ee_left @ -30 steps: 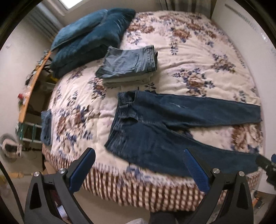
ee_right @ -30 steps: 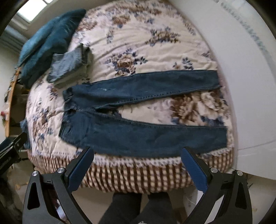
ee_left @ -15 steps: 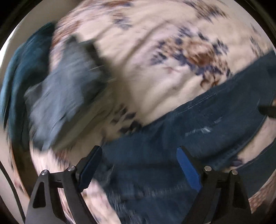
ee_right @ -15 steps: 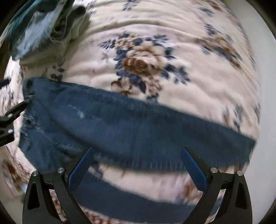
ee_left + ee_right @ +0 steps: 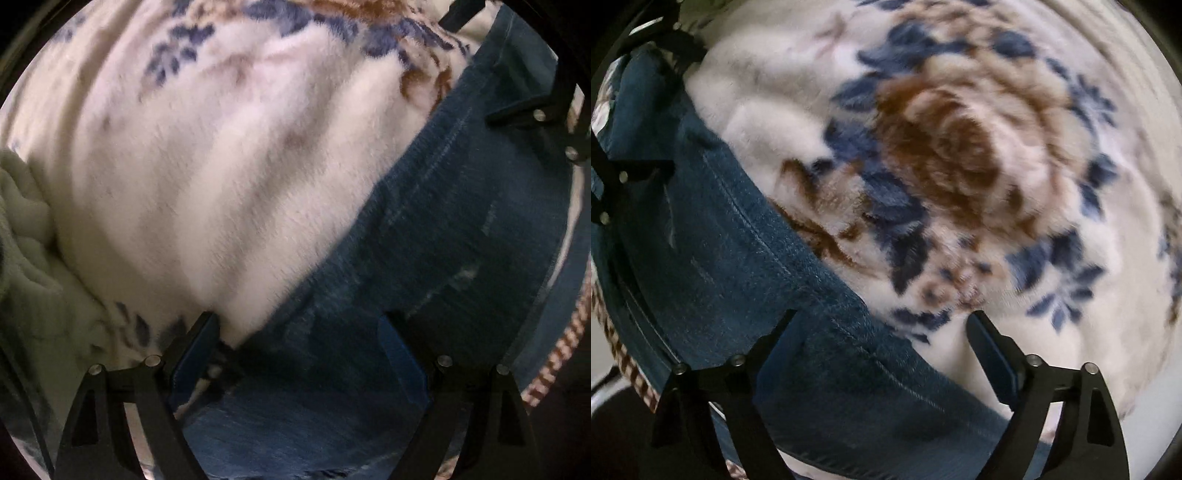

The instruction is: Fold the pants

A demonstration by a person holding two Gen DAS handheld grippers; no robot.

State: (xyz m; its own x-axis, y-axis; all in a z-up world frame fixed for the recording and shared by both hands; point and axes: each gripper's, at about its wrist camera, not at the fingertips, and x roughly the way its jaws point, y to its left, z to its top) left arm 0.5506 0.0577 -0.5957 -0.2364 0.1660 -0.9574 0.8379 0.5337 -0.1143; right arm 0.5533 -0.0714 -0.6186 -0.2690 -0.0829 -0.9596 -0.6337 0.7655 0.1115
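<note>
matt dark denim pants [image 5: 443,229] on a fuzzy plush blanket [image 5: 221,166]; matt black plastic tongs [image 5: 882,339]

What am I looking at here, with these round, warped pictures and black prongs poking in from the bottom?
There is no robot here: a person holds a two-fingered gripper in each hand, and a wide-angle camera on each looks along its fingers, which bends the picture round. One picture is from the left gripper, the other from the right gripper; the black prongs with blue pads are their fingers. Both are open and hold nothing. Each is close above the far edge of a pair of dark blue jeans lying on a fluffy white blanket with blue and brown flowers. Each camera also catches the other gripper at its picture's edge. The job is folding the jeans.
</note>
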